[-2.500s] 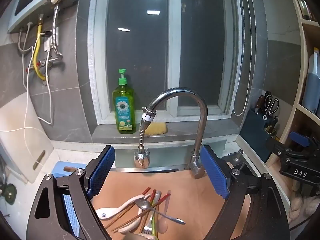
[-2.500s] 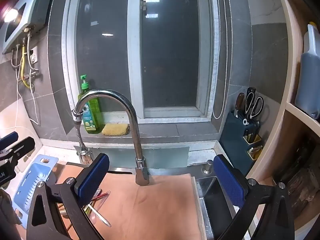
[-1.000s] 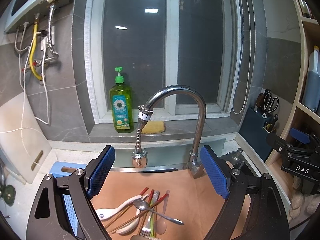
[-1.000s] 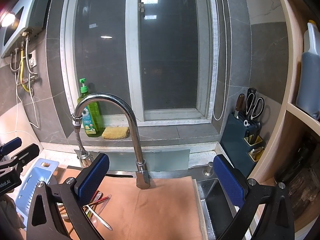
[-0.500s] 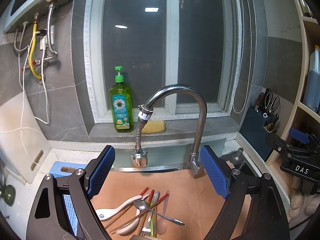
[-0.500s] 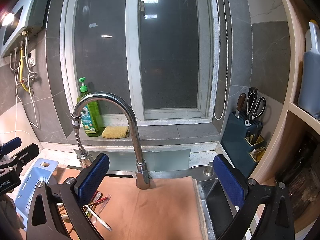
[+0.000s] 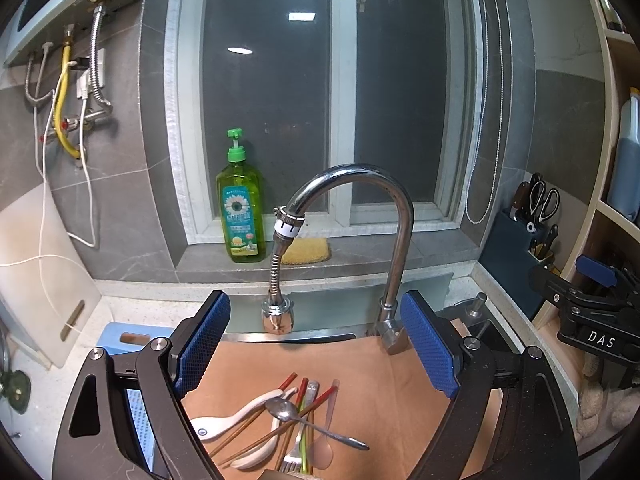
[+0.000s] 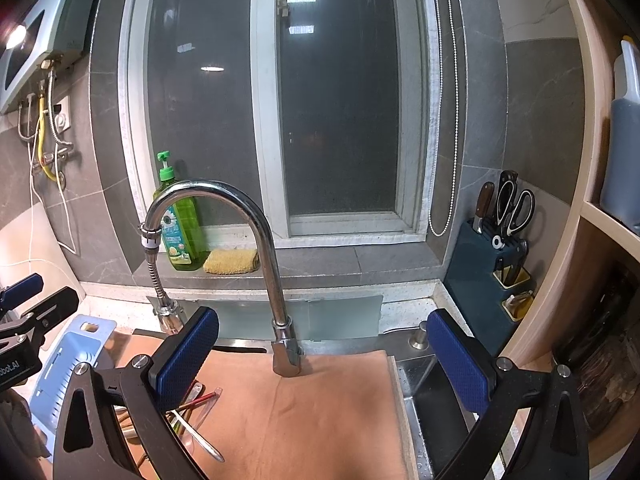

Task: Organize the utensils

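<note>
A pile of utensils lies on an orange-brown mat (image 7: pixel 380 392): a metal spoon (image 7: pixel 296 416), a white ceramic spoon (image 7: pixel 236 420), red-tipped chopsticks (image 7: pixel 316 400), a fork (image 7: pixel 296 452) and a clear plastic spoon (image 7: pixel 326 440). My left gripper (image 7: pixel 316 340) is open and empty, above and behind the pile. My right gripper (image 8: pixel 320 356) is open and empty over the mat (image 8: pixel 320 412), to the right of the pile; part of the pile (image 8: pixel 196 404) shows by its left finger.
A chrome faucet (image 7: pixel 376 220) arches over the mat, also in the right wrist view (image 8: pixel 256 240). A green soap bottle (image 7: pixel 240 216) and a yellow sponge (image 7: pixel 308 250) sit on the sill. A blue knife block (image 8: pixel 496 264) stands right. A blue board (image 8: pixel 68 360) lies left.
Both grippers stay open and nearly still; the views have shifted only slightly. The utensils have not moved.
</note>
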Demonstrator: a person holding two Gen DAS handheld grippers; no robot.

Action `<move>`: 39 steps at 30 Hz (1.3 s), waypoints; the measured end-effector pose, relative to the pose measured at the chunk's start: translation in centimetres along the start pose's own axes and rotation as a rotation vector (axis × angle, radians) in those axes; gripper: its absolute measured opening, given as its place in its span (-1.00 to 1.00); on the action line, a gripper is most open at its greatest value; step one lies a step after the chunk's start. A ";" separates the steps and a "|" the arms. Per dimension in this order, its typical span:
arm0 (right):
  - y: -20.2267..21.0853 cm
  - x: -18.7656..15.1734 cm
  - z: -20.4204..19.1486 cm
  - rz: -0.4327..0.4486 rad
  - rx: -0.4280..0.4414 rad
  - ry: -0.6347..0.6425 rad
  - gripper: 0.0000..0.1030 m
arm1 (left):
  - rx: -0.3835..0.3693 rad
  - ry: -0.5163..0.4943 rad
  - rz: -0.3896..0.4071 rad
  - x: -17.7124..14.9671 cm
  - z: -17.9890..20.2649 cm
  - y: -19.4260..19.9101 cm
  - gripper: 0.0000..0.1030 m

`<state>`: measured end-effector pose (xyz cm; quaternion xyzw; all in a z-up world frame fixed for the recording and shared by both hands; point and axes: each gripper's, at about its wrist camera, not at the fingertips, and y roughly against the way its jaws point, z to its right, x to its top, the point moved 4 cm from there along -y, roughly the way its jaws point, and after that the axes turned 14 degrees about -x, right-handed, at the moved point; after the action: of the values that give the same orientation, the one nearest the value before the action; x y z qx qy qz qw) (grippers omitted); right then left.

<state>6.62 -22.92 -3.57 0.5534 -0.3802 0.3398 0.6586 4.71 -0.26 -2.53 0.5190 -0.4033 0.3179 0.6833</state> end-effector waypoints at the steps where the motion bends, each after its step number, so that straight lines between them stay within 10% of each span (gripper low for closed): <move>1: 0.0 0.0 -0.1 -0.001 -0.001 0.000 1.00 | 0.000 0.000 -0.001 0.0 0.0 0.0 0.70; 24: -1.3 -1.2 -1.0 -0.051 0.030 0.014 1.00 | 0.037 0.017 -0.047 -1.6 -1.6 0.3 0.70; 39: -6.7 -6.1 -5.2 -0.279 0.293 0.039 1.00 | 0.177 0.170 -0.170 -7.2 -8.9 2.6 0.70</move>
<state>10.19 -18.95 -12.55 0.6839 -0.2337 0.3075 0.6190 1.08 8.91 -8.88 0.5807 -0.2690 0.3357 0.6912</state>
